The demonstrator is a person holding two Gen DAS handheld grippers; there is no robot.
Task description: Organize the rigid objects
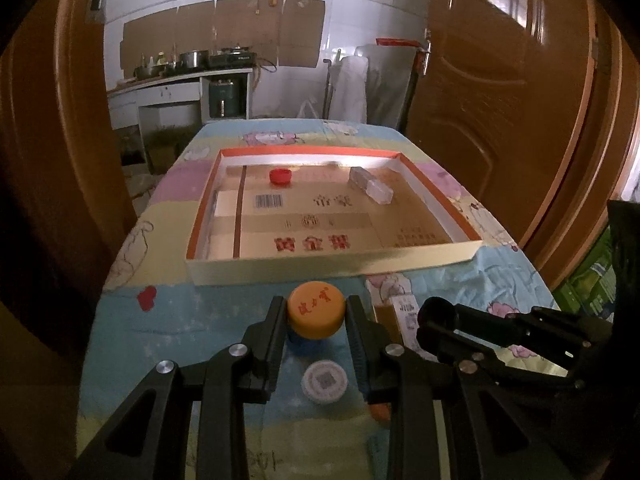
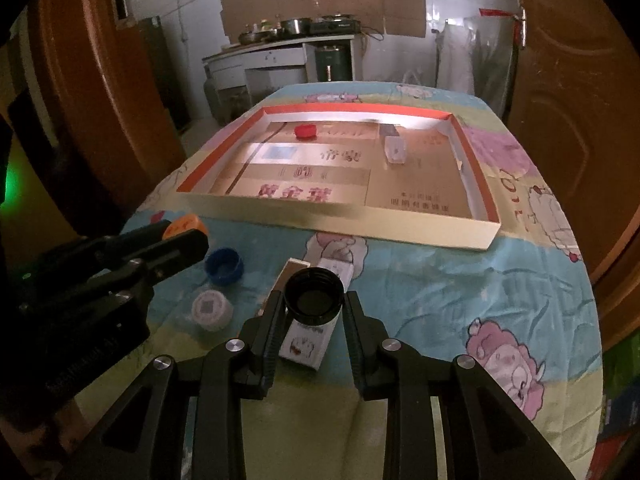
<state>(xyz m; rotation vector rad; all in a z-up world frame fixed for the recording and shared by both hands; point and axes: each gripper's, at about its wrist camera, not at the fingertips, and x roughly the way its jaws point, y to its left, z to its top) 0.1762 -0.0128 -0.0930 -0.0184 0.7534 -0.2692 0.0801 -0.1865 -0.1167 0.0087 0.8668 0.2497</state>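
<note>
My left gripper is shut on an orange bottle cap, held above the table just short of the shallow cardboard tray. My right gripper is shut on a black cap, open side up, above a small white box. The right gripper also shows in the left wrist view, and the left gripper shows in the right wrist view. In the tray lie a red cap and a clear rectangular block. A blue cap and a white cap sit on the cloth.
The table has a pastel cartoon cloth. Brown doors stand close on the right and left. A kitchen counter with pots lies beyond the table's far end.
</note>
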